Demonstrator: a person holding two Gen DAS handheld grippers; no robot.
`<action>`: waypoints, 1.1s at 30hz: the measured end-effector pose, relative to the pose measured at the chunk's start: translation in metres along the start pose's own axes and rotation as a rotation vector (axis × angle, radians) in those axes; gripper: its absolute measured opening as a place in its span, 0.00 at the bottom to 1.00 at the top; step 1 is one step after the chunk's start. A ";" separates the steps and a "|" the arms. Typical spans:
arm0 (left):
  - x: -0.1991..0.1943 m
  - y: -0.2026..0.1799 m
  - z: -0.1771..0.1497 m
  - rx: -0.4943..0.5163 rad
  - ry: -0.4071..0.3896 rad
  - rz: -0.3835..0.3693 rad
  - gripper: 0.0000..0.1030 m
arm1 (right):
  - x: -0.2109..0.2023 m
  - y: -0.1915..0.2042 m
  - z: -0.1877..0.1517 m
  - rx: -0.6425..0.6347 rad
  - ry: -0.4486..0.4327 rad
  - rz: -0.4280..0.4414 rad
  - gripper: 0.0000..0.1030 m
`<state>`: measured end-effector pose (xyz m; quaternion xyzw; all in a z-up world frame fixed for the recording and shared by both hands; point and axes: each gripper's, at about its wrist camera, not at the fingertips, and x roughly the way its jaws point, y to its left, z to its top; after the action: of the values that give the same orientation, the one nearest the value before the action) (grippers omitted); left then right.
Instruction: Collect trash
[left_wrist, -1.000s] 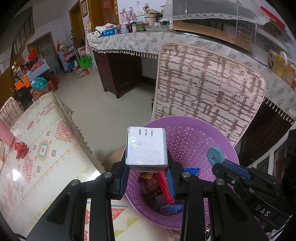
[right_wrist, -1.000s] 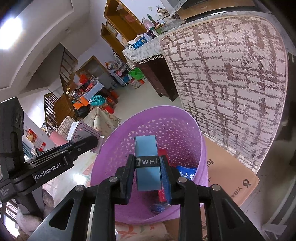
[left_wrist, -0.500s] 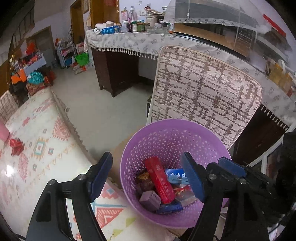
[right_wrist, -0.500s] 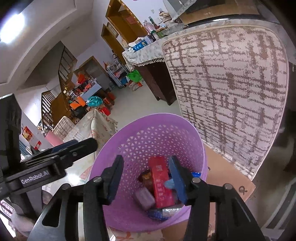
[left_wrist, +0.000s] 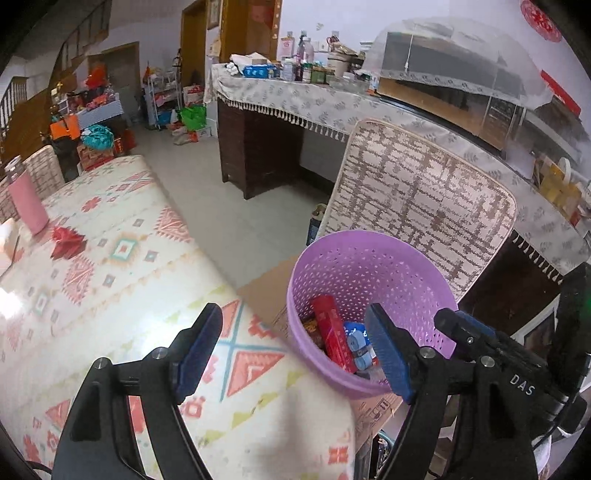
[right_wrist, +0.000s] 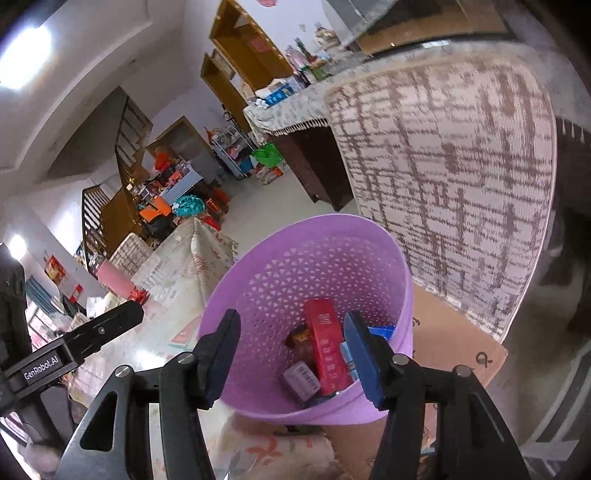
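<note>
A purple perforated basket (left_wrist: 369, 258) (right_wrist: 295, 258) stands beside the table's edge. In it lie a red box (left_wrist: 330, 332) (right_wrist: 327, 343), a blue pack (left_wrist: 356, 339), a small purple box (right_wrist: 301, 380) and other wrappers. My left gripper (left_wrist: 291, 317) hangs over the table edge and the basket's near rim; its jaws are opening and nothing is between them. My right gripper (right_wrist: 292, 321) is above the basket's mouth, its jaws also opening and empty. Further back on the cloth lies a crumpled red wrapper (left_wrist: 66, 242).
The table wears a patterned cloth (left_wrist: 110, 277) with a pink bottle (left_wrist: 24, 203) at its far left. A woven chair back (left_wrist: 417, 199) rises right behind the basket. Flat cardboard (right_wrist: 454, 343) lies under the basket. Tiled floor (left_wrist: 236, 206) stretches toward a dark sideboard.
Both grippers opened and let go of their boxes, the white one from the left, the blue one from the right, and both dropped away into the basket. The left gripper drew back over the table.
</note>
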<state>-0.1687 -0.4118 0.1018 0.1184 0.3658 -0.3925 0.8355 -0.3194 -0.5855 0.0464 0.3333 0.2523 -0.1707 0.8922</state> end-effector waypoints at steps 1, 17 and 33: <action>-0.005 0.002 -0.003 -0.002 -0.008 0.004 0.76 | -0.004 0.006 -0.002 -0.018 -0.008 -0.004 0.63; -0.141 0.025 -0.061 -0.036 -0.390 0.245 0.98 | -0.063 0.069 -0.054 -0.210 -0.095 -0.123 0.74; -0.130 0.011 -0.123 -0.008 -0.292 0.212 0.98 | -0.105 0.072 -0.104 -0.289 -0.130 -0.263 0.86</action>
<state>-0.2795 -0.2705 0.1056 0.0947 0.2274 -0.3138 0.9170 -0.4058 -0.4490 0.0744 0.1541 0.2574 -0.2691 0.9152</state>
